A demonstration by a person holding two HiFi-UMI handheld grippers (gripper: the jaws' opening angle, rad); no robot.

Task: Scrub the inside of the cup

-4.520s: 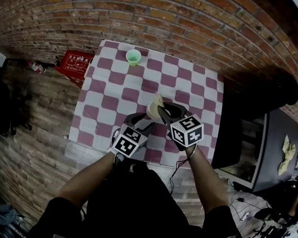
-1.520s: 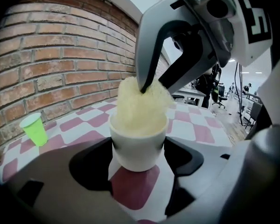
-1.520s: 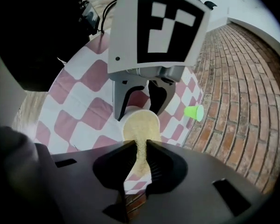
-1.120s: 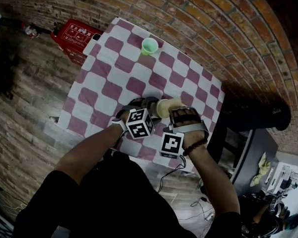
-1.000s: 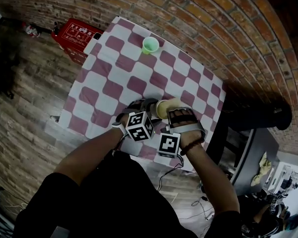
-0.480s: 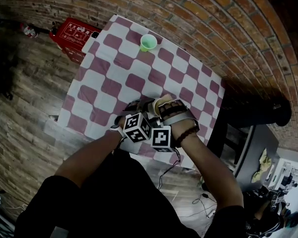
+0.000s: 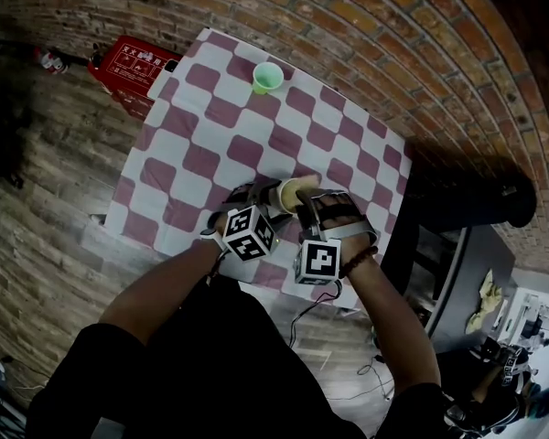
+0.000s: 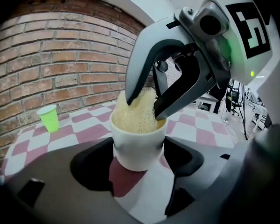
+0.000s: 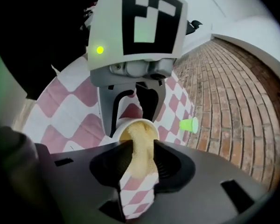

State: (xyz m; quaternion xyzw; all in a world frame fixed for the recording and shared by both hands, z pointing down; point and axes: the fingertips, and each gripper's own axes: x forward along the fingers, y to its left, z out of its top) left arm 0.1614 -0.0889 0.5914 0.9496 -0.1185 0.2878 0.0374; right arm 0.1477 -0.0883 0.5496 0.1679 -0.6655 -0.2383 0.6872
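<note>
With the white cup (image 8: pixel 139 143) clamped upright on the checked surface (image 7: pixel 210 126) by the left tongs (image 8: pixel 138 164), the right tongs (image 9: pixel 139 160) have just been opening yet lightly pinch the sponge (image 9: pixel 139 139) stuffed inside, probably regripping mid-scrub.

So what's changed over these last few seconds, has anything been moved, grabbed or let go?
The right gripper has shifted about over the white cup with the sponge. Its jaws have just been opening, with the sponge still between them. Unchanged: the left gripper keeps clamping the cup, and the green cup stays at the table's far edge.
</note>
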